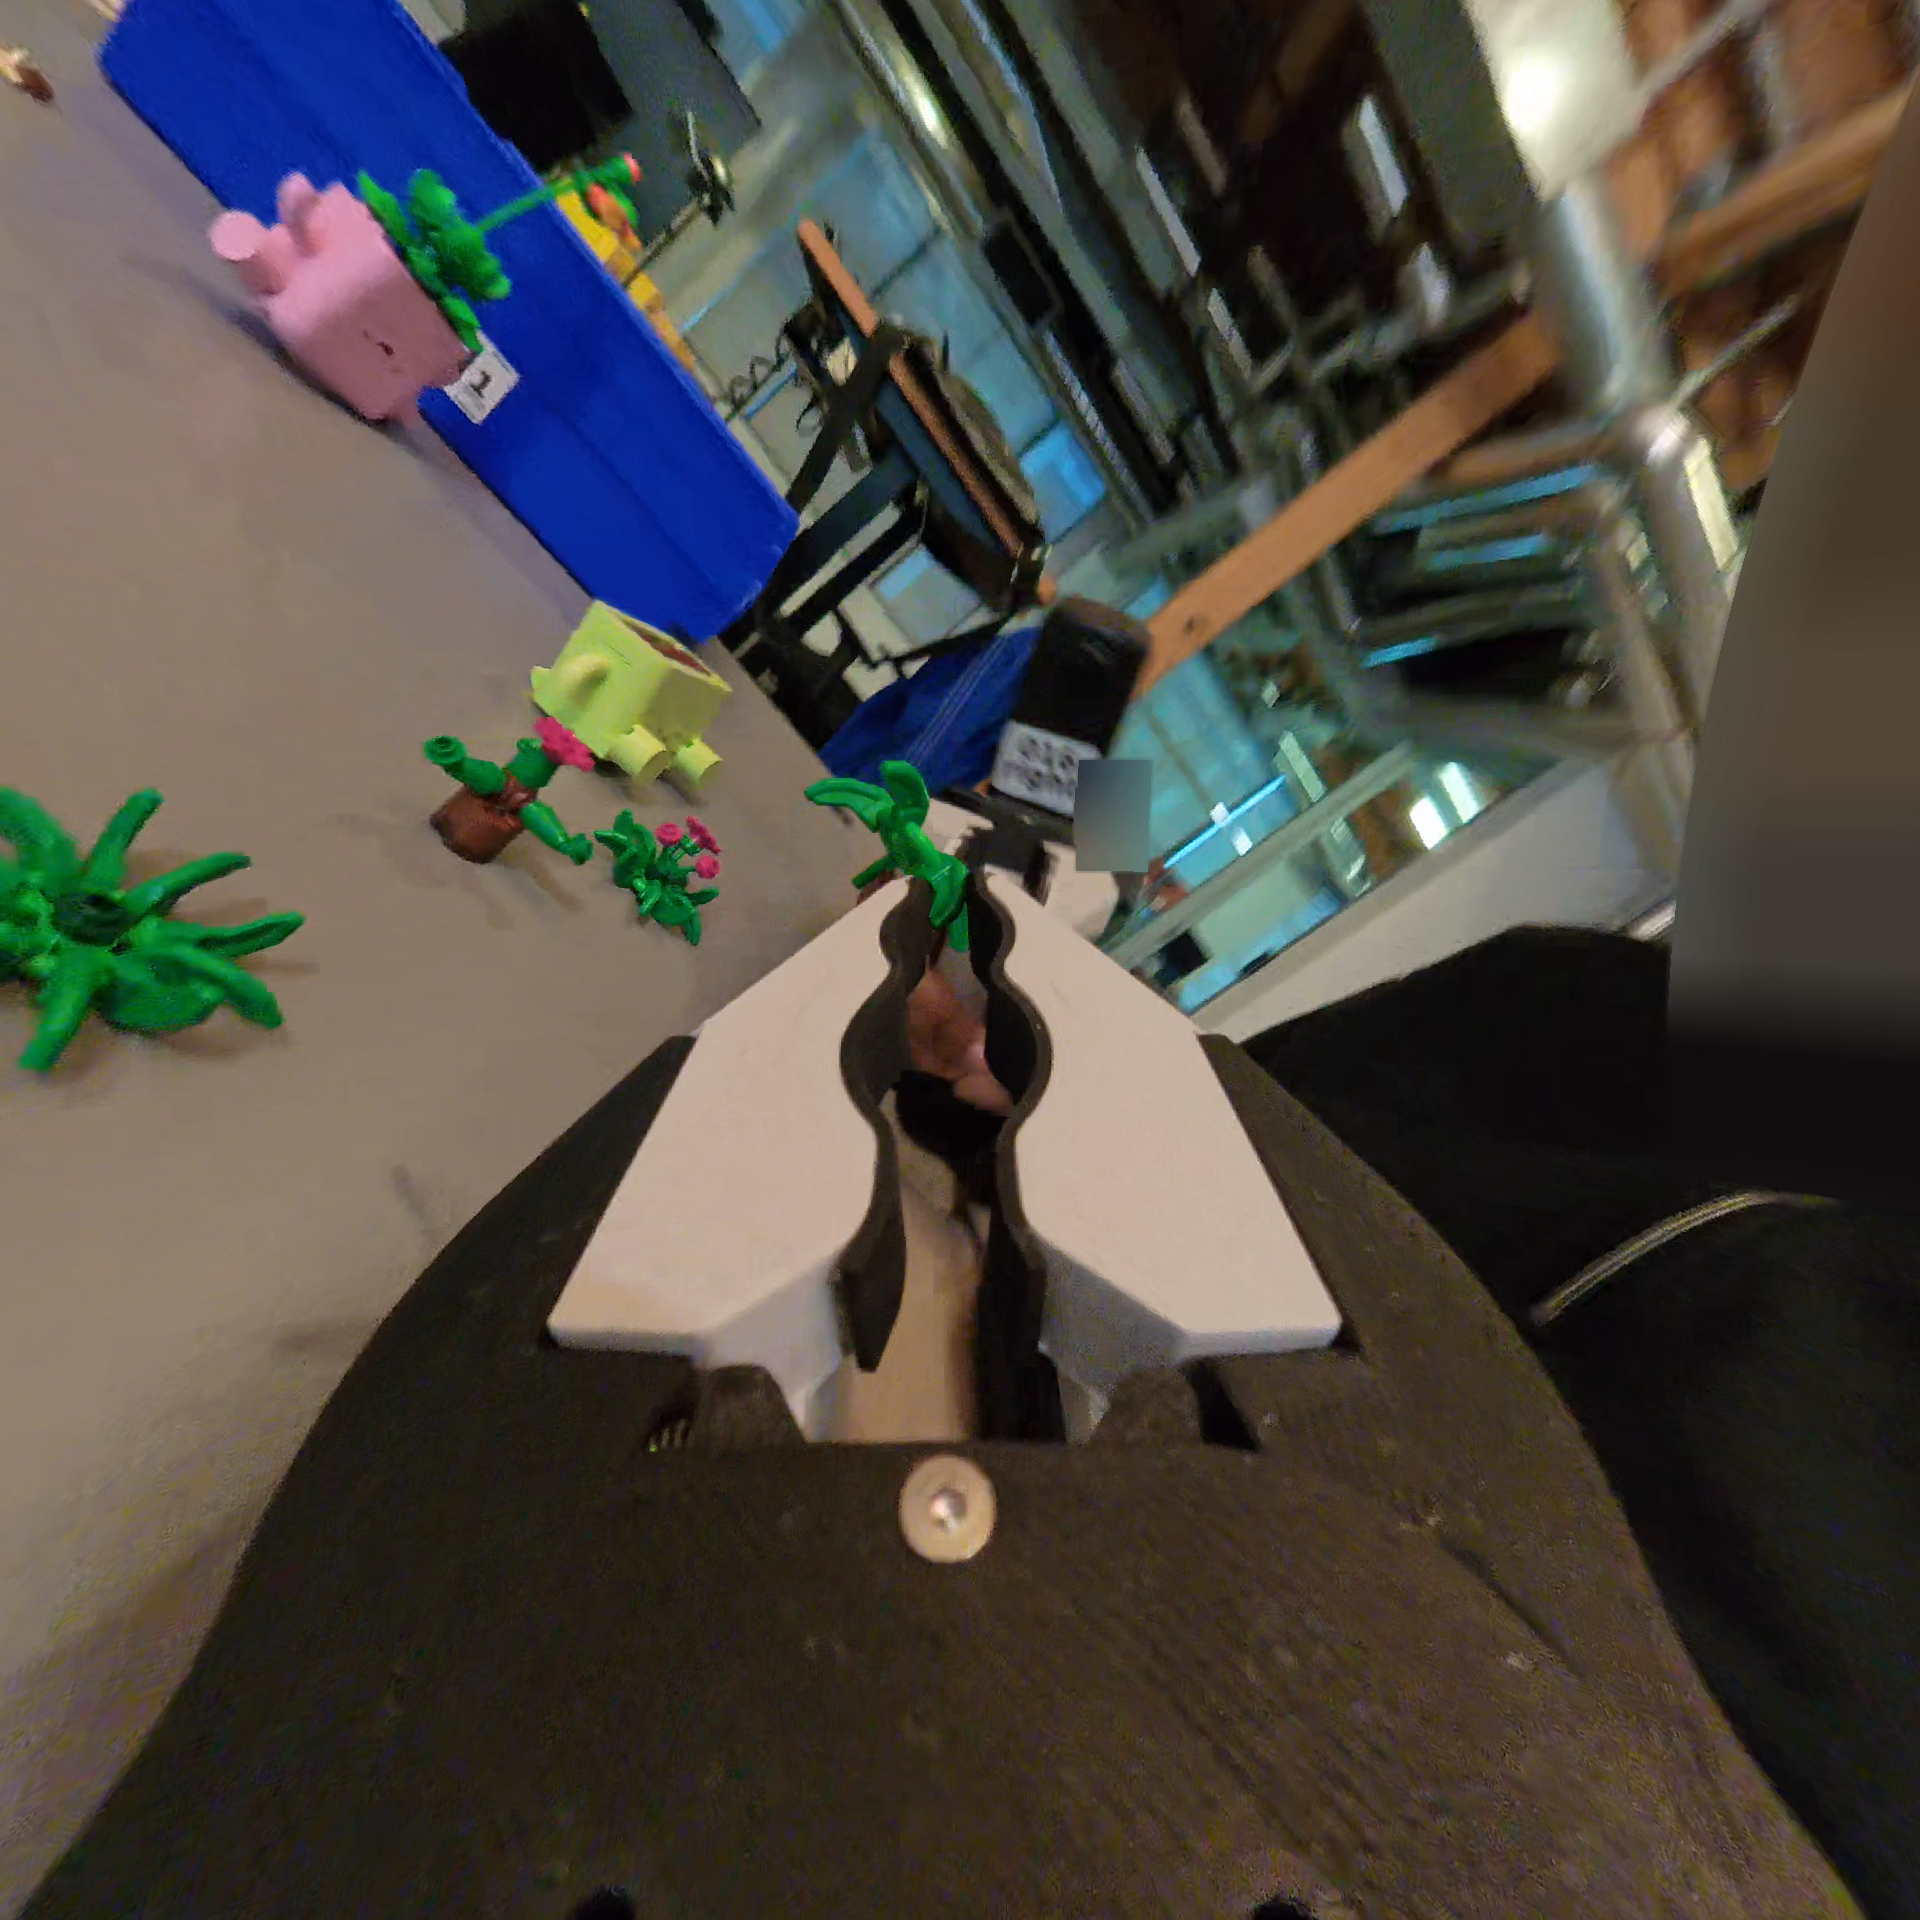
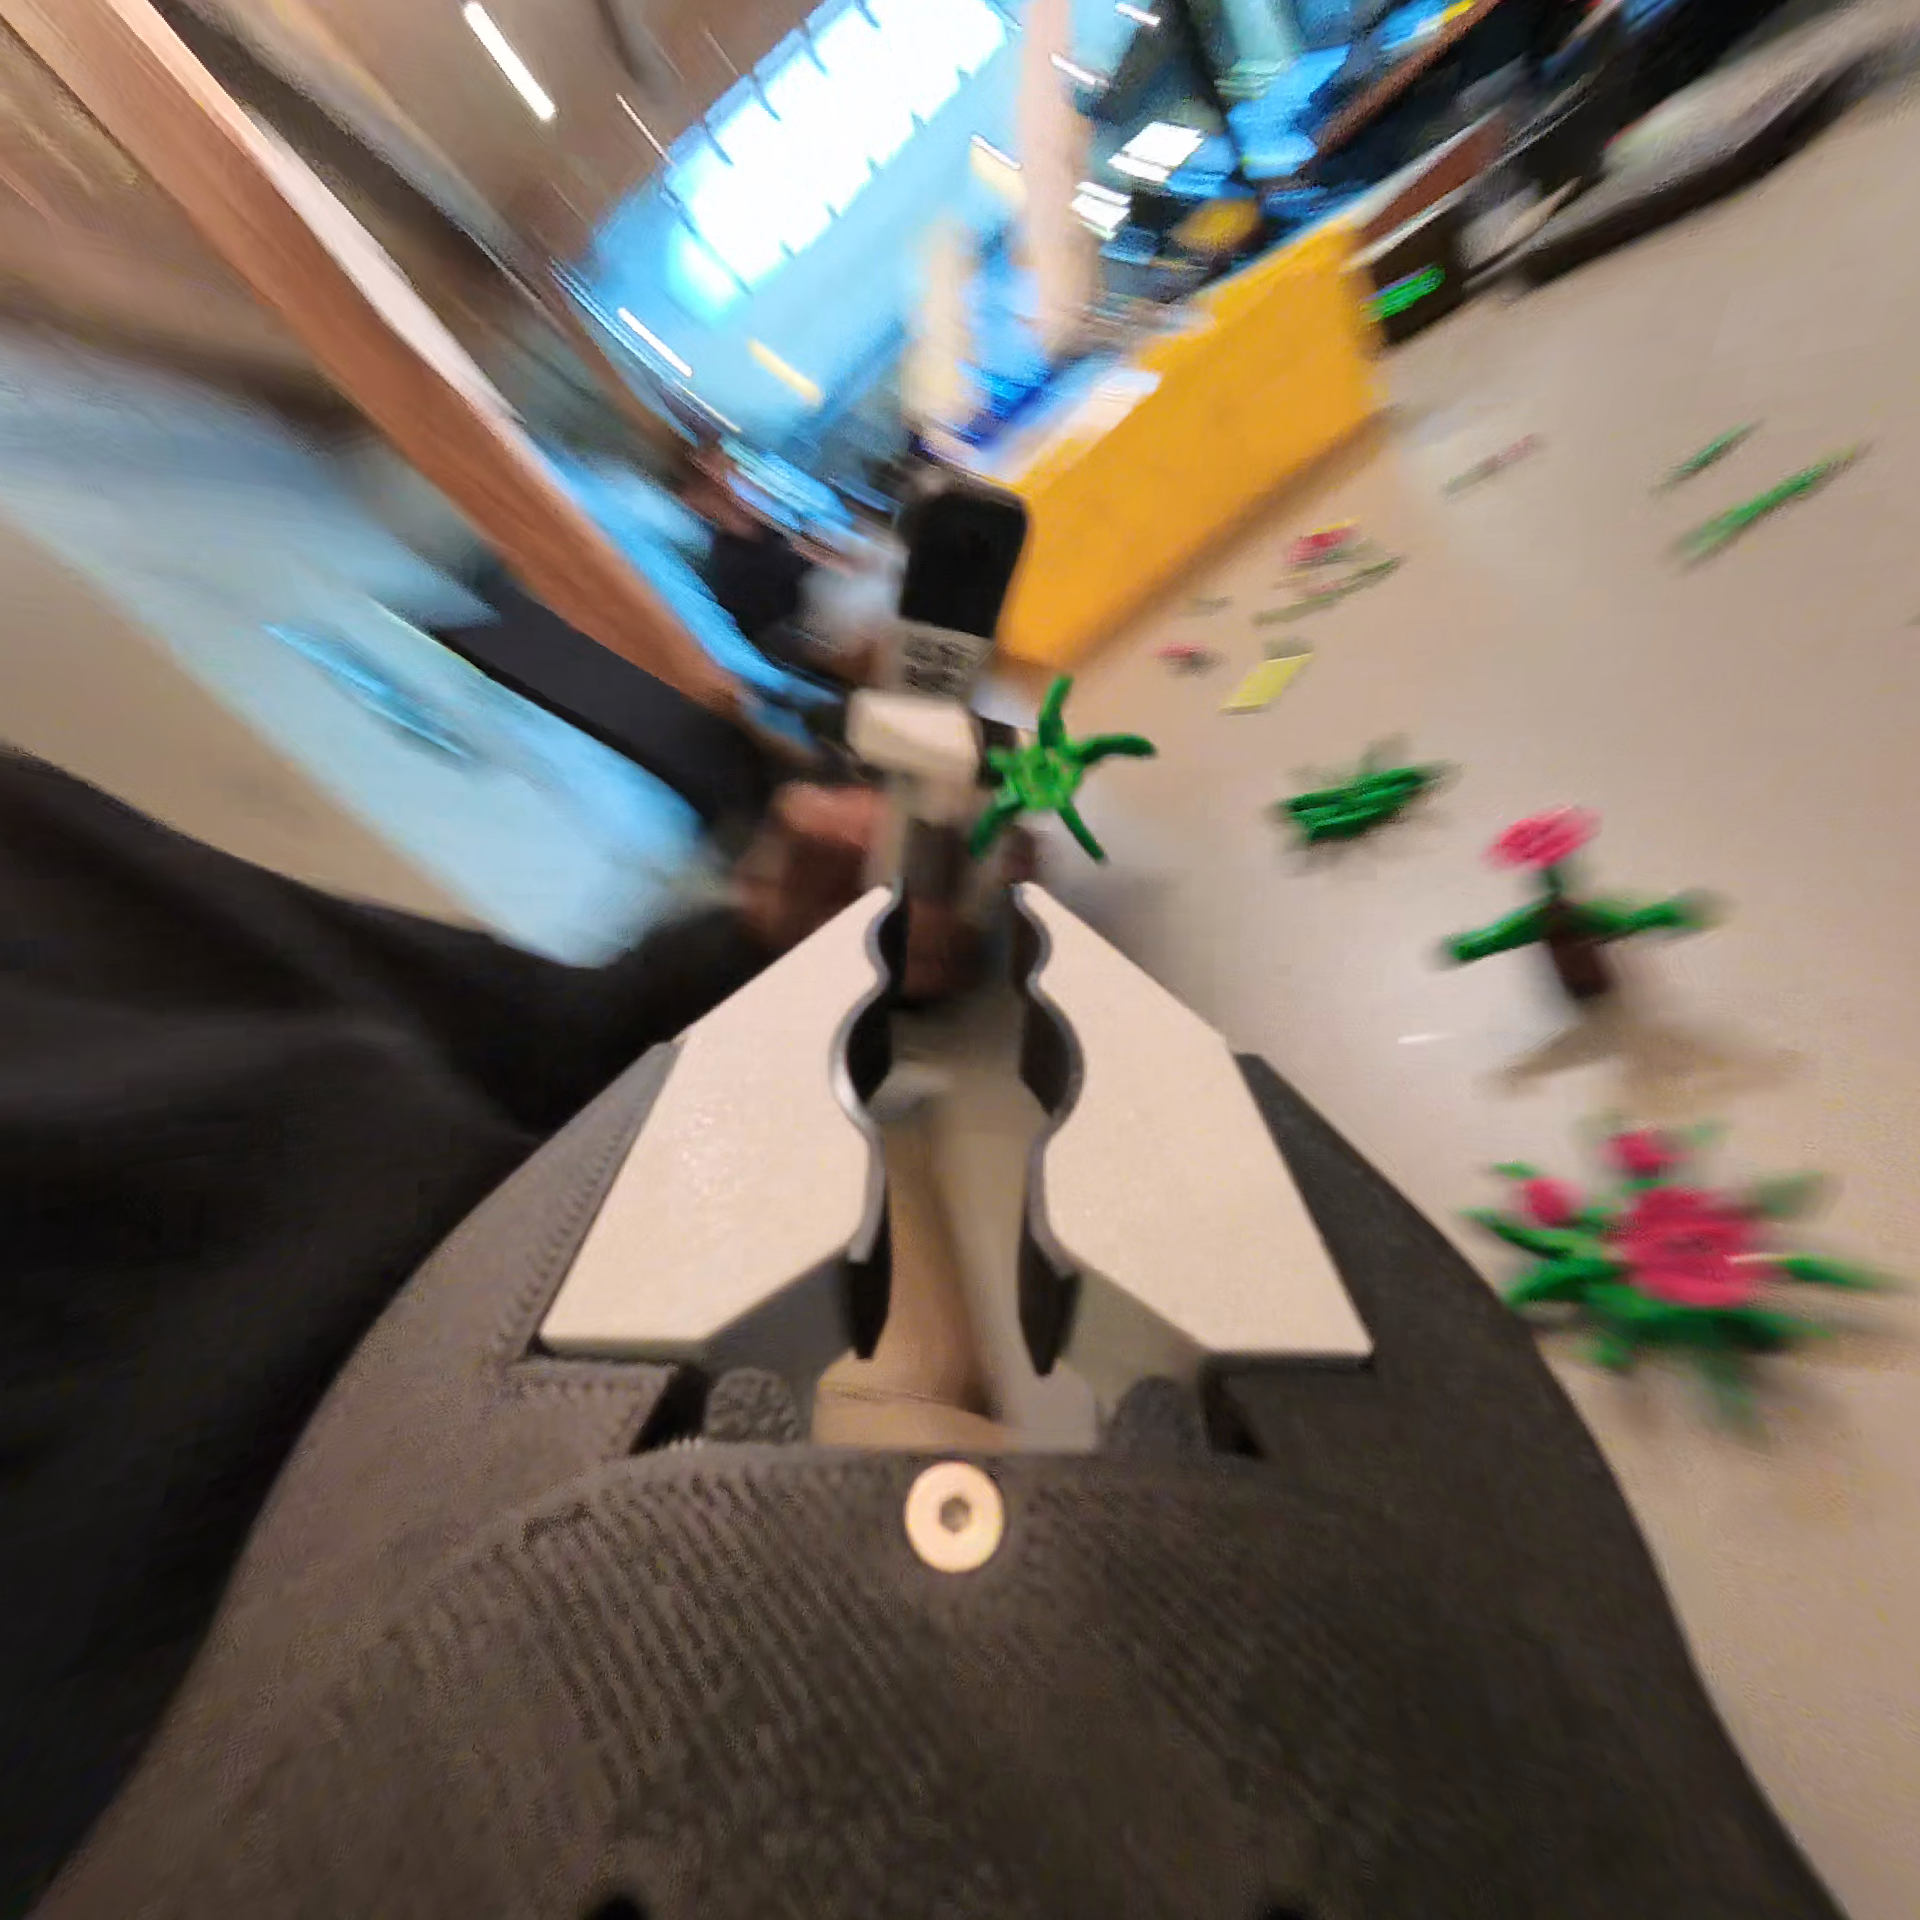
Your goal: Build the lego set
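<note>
The green leaf piece (image 1: 914, 842) sits pinched at the tips of the left gripper (image 1: 951, 899), raised above the surface (image 1: 260, 1143). The right gripper (image 2: 951, 909) is slightly parted and empty. Align the right gripper squarely on the leaf piece before pressing; keep the left grasp steady.

Looked like a big industrial workshop or lab hall: exposed metal ducts (image 1: 1600, 312), timber beams (image 1: 1351, 499), glazed partitions, black equipment stands (image 1: 883, 436), blue bin (image 1: 540, 343) on grey surface (image 1: 208, 623).
</note>
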{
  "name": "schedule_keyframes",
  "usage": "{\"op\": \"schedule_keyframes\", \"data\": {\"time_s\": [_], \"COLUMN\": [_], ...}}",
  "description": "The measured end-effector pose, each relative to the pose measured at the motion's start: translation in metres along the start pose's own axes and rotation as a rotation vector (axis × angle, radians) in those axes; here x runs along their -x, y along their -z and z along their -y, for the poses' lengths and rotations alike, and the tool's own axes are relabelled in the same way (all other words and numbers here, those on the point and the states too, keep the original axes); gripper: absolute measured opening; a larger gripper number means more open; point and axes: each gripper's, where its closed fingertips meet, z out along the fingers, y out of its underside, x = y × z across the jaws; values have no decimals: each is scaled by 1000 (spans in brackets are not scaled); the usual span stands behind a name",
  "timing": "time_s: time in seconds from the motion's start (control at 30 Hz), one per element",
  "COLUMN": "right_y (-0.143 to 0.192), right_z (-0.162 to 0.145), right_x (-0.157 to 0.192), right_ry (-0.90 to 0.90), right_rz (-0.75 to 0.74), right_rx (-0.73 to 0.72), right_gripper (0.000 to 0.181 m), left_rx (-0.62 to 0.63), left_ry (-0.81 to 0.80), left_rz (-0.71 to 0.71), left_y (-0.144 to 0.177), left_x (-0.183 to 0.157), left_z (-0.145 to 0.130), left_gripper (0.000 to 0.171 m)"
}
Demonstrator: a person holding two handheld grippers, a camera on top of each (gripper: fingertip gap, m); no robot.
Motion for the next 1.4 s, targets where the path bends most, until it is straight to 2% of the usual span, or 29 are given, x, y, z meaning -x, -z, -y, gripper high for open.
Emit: {"op": "schedule_keyframes", "data": {"time_s": [0.07, 0.13, 0.23, 0.3, 0.43, 0.8, 0.93, 1.1, 1.23, 1.33, 1.4], "right_y": [-1, -2, -3, -5, -2, -6, -4, -4, -6, -10, -10], "right_z": [-3, -3, -1, -3, -1, -10, -11, -16, -24, -28, -30], "right_x": [-10, -11, -9, -8, -10, -6, -8, -12, -15, -13, -15], "right_ry": [296, 540, 737, 740, 638, 553, 559, 706, 893, 968, 1010], "right_rz": [-211, -338, -436, -437, -395, -306, -322, -369, -437, -444, -463], "right_rx": [70, 100, 71, 80, 60, 114, 125, 177, 254, 278, 297], "right_gripper": [30, 29, 24, 22, 23, 2, 0, 0, 1, 1, 1], "left_rx": [-41, -37, 15, 48, 101, 167, 145, 153, 196, 211, 204], "left_ry": [64, 88, 89, 83, 79, 58, 42, 38, -1, -13, -14], "left_rz": [-33, -45, -52, -56, -74, -97, -54, -22, 38, 78, 87], "left_y": [5, 5, 1, -2, -6, -11, -11, -11, -14, -15, -14], "left_x": [0, 0, -1, -3, -6, -11, -5, -1, 5, 9, 10], "left_z": [7, 6, -2, -7, -15, -26, -22, -24, -32, -34, -33], "left_gripper": [5, 5, 5, 5, 5, 4, 22, 29, 21, 17, 7]}}
